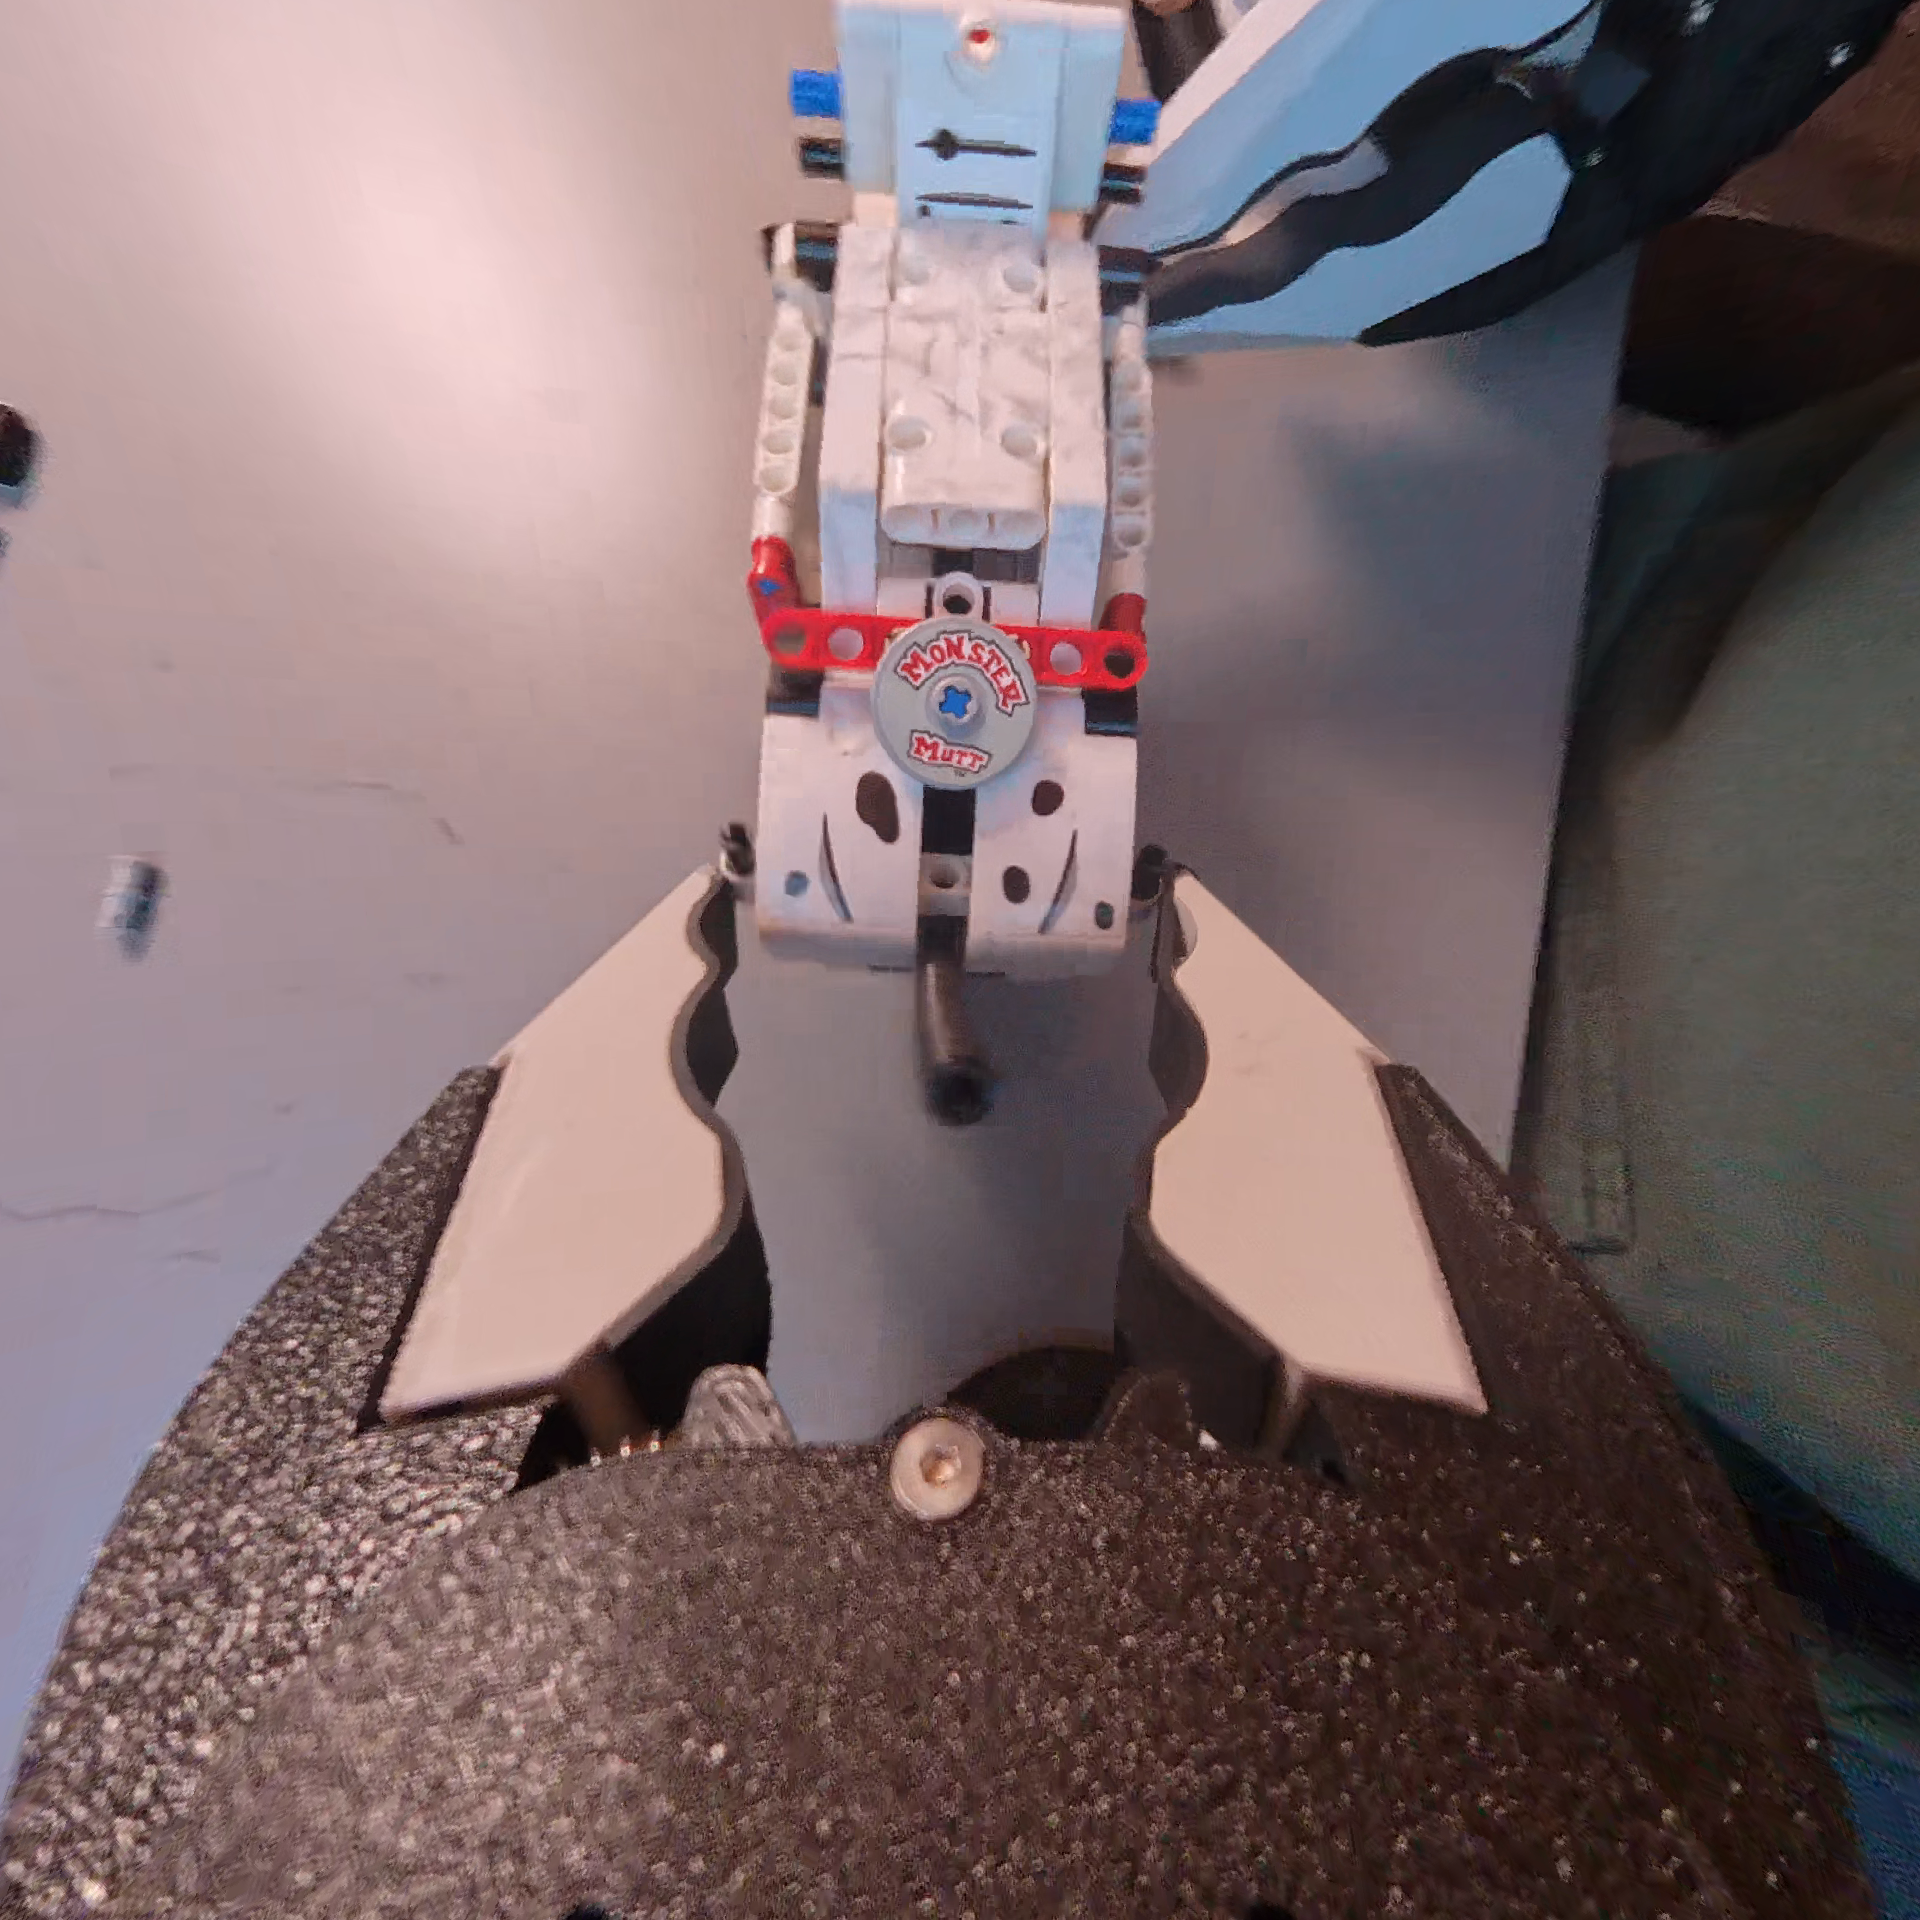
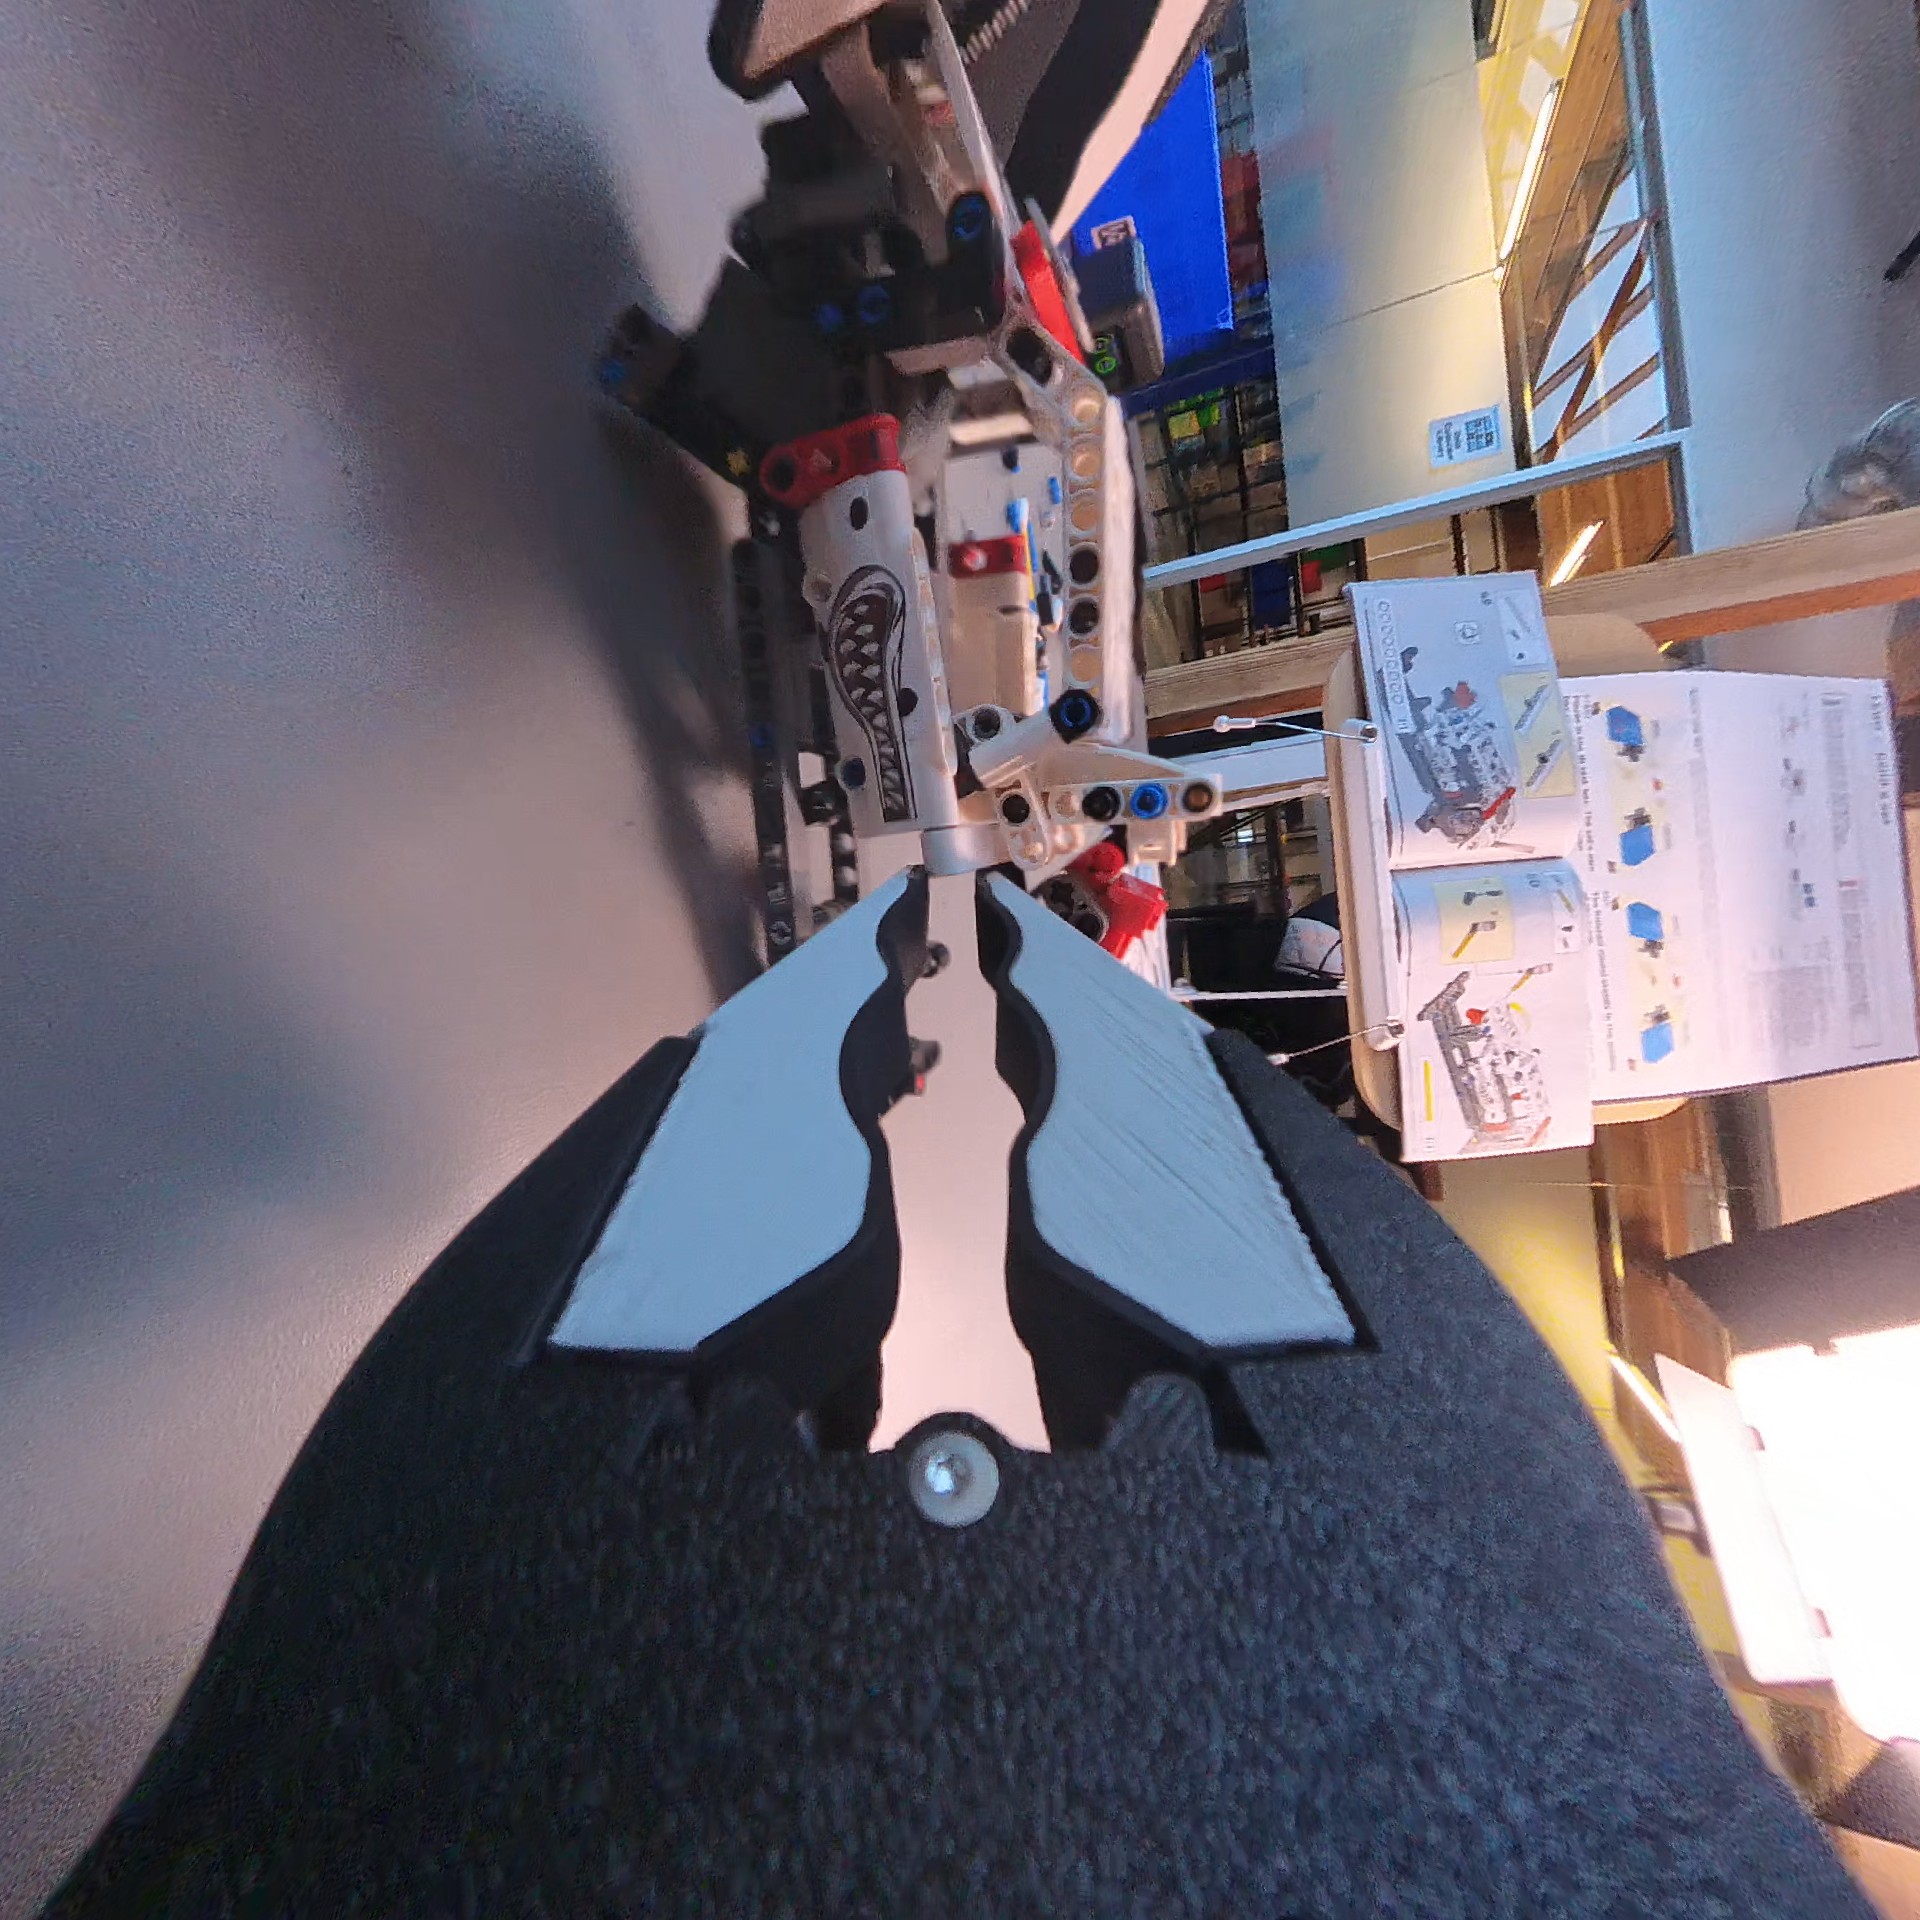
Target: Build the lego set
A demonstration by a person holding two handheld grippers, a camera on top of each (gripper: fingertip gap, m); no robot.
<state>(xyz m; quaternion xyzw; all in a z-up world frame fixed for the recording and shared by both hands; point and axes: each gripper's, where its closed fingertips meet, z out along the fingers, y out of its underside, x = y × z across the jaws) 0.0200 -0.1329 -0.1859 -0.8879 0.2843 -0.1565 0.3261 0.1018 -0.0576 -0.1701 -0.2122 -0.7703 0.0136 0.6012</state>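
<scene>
The lego model (image 1: 945,520), a white spotted truck body with a red beam and a round grey disc (image 1: 951,712), lies lengthwise on the white table (image 1: 416,520). My left gripper (image 1: 940,878) is spread wide, its fingertips (image 1: 717,894) pressed against the black pins on either side of the model's near end. My right gripper (image 1: 1153,296) reaches in from the upper right to the model's right side. In the right wrist view my right gripper (image 2: 951,883) is almost shut, pinching a small white stub (image 2: 948,847) on the model (image 2: 894,644).
Two small loose pieces (image 1: 130,899) lie on the table to the left. The table's right edge (image 1: 1558,727) borders green fabric (image 1: 1766,935). An open instruction booklet (image 2: 1475,862) stands on a holder beyond the model. My right fingertips sit around 12 cm from my left ones.
</scene>
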